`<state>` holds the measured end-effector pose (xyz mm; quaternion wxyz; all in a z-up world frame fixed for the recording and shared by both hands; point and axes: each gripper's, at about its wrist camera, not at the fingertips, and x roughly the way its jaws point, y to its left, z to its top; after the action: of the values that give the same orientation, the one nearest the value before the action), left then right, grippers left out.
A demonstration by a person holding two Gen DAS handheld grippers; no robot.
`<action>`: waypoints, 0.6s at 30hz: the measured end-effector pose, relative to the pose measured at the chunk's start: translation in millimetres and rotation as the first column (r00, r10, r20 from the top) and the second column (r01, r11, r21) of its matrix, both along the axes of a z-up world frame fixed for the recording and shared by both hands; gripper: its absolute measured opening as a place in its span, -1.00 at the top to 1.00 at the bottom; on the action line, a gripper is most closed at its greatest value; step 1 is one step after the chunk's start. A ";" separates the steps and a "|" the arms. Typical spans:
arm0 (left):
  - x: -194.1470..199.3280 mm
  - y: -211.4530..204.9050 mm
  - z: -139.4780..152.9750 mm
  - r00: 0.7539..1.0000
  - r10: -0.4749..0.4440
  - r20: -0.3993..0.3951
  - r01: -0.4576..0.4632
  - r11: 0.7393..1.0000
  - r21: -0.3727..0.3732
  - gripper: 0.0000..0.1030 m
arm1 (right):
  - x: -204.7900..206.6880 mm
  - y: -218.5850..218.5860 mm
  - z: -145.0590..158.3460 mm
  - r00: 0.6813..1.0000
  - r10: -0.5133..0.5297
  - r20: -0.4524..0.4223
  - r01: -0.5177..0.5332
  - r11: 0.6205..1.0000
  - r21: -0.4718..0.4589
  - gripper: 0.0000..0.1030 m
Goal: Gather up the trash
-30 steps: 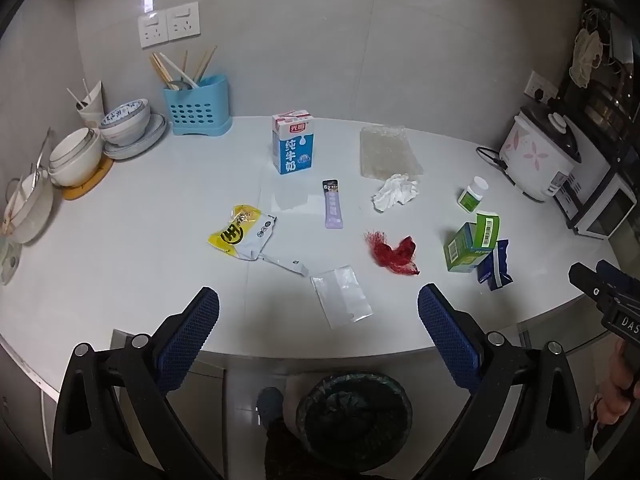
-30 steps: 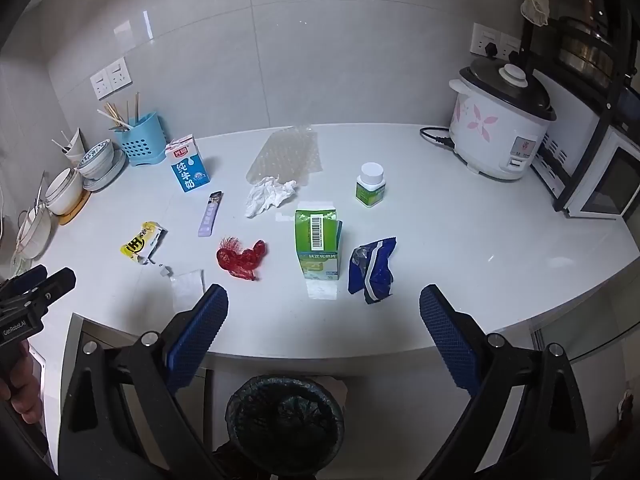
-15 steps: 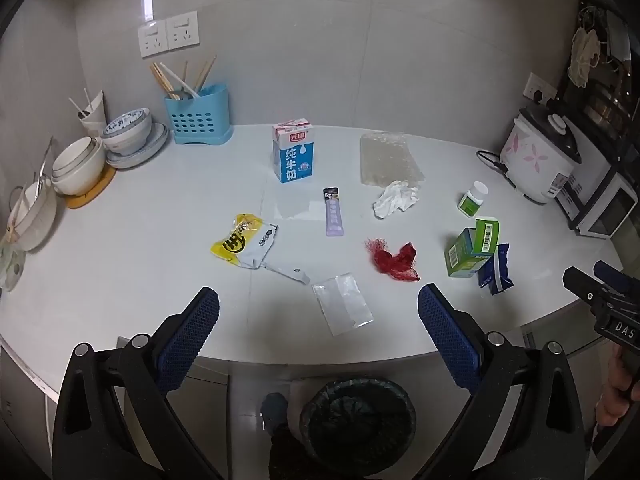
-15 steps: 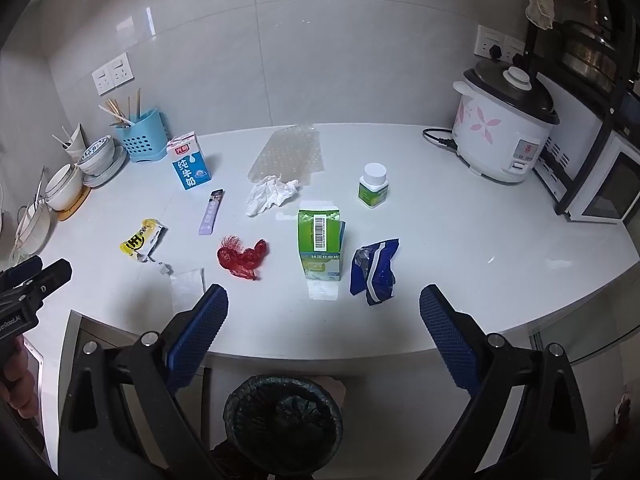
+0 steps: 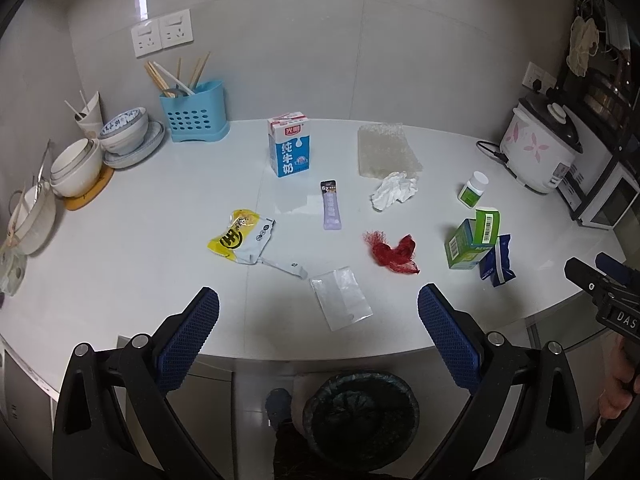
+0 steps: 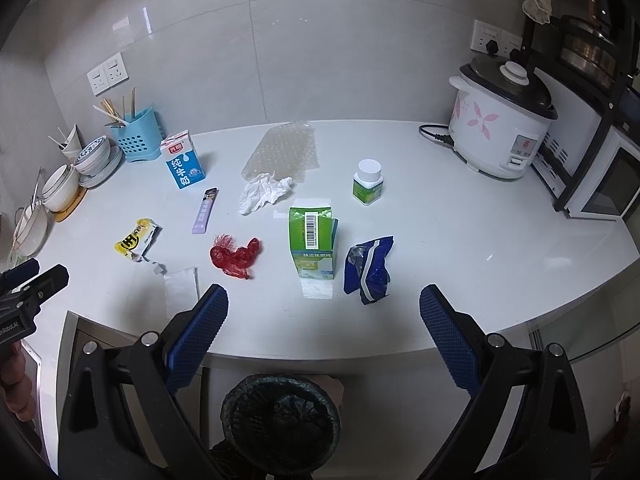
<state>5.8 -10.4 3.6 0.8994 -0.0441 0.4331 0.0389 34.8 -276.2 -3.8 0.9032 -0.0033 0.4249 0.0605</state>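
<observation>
Trash bin (image 6: 280,424) below counter (image 6: 480,248), dark liner, contents unclear, both grippers' jaws spread, empty.

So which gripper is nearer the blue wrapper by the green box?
Right. The right gripper hovers just in front of the blue wrapper; the left gripper sits well off to its left.

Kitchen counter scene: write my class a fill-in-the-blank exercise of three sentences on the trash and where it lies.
1. The red mesh net lies to the ____ of the green box in the right wrist view.
2. The blue wrapper lies beside the ____ box.
3. The trash bin stands on the floor, ____ the counter edge.

Missing words: left; green; below
</observation>
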 end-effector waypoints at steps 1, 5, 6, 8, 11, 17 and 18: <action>0.7 -0.7 -0.9 1.000 0.000 -0.002 0.000 1.000 0.002 -0.88 | 0.5 -0.9 0.1 1.000 -0.001 -0.001 0.001 1.000 0.002 -0.80; 2.4 -0.3 -3.6 1.000 0.001 -0.011 -0.001 1.000 -0.004 -0.88 | 1.4 -2.4 -0.1 1.000 0.000 -0.002 0.000 1.000 0.001 -0.80; 2.4 -0.4 -3.8 1.000 0.000 -0.012 0.000 1.000 -0.005 -0.88 | 1.5 -2.3 0.0 1.000 0.000 -0.002 0.000 1.000 0.000 -0.80; 2.4 -0.5 -4.1 1.000 0.001 -0.012 -0.001 1.000 -0.001 -0.88 | 1.7 -3.0 -0.5 1.000 0.000 -0.002 0.000 1.000 0.001 -0.80; 2.5 0.2 -4.2 1.000 0.002 -0.013 -0.002 1.000 0.000 -0.88 | 1.8 -2.7 -0.3 1.000 0.000 -0.002 0.000 1.000 0.000 -0.80; 2.4 1.5 -5.4 1.000 0.011 -0.012 -0.011 1.000 0.001 -0.88 | 2.2 -2.7 -1.6 1.000 0.000 -0.004 0.000 1.000 0.002 -0.80; 2.5 2.4 -5.5 1.000 0.013 -0.013 -0.013 1.000 0.000 -0.88 | 2.5 -2.7 -1.8 1.000 0.000 -0.005 0.000 1.000 0.002 -0.80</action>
<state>8.3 -7.9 -1.9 0.8963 -0.0467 0.4387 0.0448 37.3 -278.9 -5.6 0.9021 -0.0021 0.4273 0.0609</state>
